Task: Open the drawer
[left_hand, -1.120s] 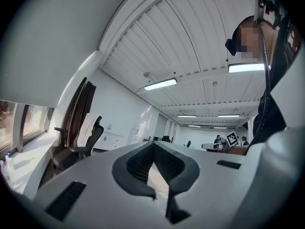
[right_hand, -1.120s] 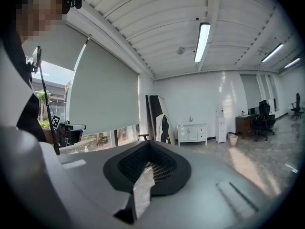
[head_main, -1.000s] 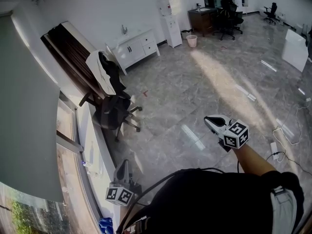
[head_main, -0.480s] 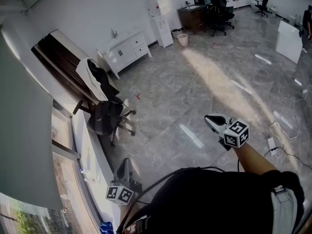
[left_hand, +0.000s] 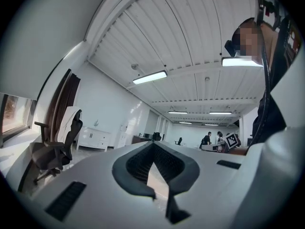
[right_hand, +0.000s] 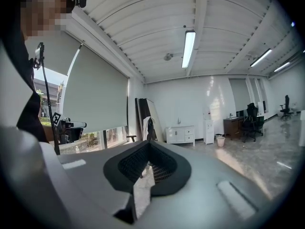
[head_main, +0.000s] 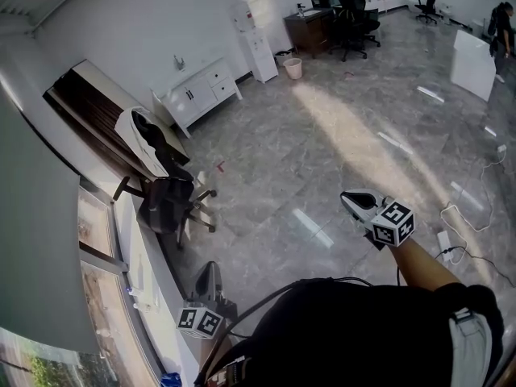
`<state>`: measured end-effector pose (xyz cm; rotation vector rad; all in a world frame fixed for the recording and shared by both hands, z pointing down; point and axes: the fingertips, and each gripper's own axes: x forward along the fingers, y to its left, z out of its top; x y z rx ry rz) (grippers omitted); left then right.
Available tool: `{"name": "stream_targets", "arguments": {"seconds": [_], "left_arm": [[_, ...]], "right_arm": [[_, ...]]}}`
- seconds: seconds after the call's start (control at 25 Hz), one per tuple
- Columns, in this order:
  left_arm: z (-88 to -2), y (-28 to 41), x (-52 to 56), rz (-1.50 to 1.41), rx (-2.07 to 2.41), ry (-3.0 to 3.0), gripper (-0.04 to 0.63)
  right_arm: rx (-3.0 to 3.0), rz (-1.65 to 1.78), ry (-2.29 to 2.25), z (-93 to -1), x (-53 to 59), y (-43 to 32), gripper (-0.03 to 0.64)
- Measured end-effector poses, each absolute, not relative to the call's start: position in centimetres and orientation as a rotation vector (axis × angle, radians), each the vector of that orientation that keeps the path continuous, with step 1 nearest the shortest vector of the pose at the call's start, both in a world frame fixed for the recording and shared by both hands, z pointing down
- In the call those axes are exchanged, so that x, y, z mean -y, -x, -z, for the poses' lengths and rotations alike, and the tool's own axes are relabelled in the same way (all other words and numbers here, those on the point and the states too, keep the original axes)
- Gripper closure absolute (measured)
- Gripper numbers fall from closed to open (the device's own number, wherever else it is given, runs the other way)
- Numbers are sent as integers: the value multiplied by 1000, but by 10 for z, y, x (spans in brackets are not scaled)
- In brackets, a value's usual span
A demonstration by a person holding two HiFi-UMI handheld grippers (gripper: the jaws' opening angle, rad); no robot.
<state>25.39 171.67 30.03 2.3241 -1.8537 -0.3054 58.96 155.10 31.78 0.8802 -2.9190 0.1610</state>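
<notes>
A white cabinet (head_main: 200, 93) with drawers and doors stands against the far wall, several steps away across the floor. It also shows small in the left gripper view as the cabinet (left_hand: 93, 138) and in the right gripper view as the cabinet (right_hand: 180, 134). My left gripper (head_main: 208, 271) is low at the left, near the window ledge, shut and holding nothing. My right gripper (head_main: 349, 198) is held out at the right over the floor, jaws together and holding nothing. Both point roughly level into the room, as the left gripper (left_hand: 153, 147) and right gripper (right_hand: 149, 145) views show.
An office chair (head_main: 165, 200) with a jacket over it stands by a dark board (head_main: 93, 107) that leans on the wall. A water dispenser (head_main: 250, 31), a bin (head_main: 293, 68) and a desk (head_main: 318, 18) are further along. Cables (head_main: 463, 248) lie on the floor at right.
The room has slid leftward in the head view: the chair and the cabinet now sit further left. Both grippers keep their places in the picture and stay shut.
</notes>
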Motion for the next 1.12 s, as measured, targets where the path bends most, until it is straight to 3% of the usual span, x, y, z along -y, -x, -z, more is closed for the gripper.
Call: {"name": "stream_targets", "arguments": {"seconds": [0.56, 1.12], "left_arm": [[-319, -251, -1628, 291, 1703, -2387, 597], [-291, -102, -1481, 377, 1476, -2548, 597]], "right_arm": [[2853, -182, -972, -335, -1501, -591, 620], [2804, -114, -1199, -294, -1408, -458, 620]]}}
